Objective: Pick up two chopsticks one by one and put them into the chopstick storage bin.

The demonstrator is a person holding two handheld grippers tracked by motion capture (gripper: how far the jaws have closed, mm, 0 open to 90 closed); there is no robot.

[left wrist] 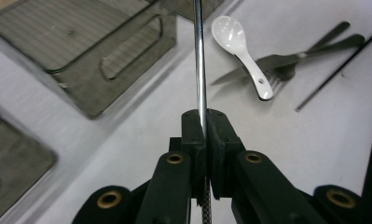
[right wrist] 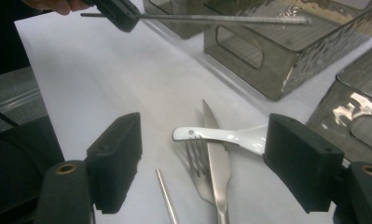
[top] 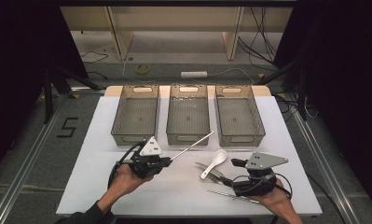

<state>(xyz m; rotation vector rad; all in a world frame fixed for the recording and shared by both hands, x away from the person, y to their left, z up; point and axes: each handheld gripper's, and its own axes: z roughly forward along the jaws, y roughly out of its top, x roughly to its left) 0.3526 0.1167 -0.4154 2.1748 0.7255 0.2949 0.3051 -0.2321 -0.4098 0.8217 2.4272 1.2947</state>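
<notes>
My left gripper (top: 167, 161) (left wrist: 204, 126) is shut on a long metal chopstick (top: 193, 144) (left wrist: 198, 56), which sticks out up and to the right toward the middle bin (top: 187, 139). My right gripper (top: 224, 179) (right wrist: 207, 158) stands open just above a small heap of cutlery, with nothing pressed between its pads. The heap holds a white spoon (top: 216, 161) (right wrist: 230, 136), a fork (right wrist: 197, 158) and a knife (right wrist: 218, 163) lying crossed. A second chopstick (top: 232, 196) (right wrist: 167, 200) lies on the table near the front edge. The right gripper view also takes in the left gripper (right wrist: 120, 14) with its chopstick (right wrist: 221, 19).
Three grey see-through bins stand side by side at the back of the white table: left (top: 130, 138), middle and right (top: 242, 138). Bare table lies between the two hands and along the left side. Cables and a power strip (top: 194, 74) lie on the floor beyond.
</notes>
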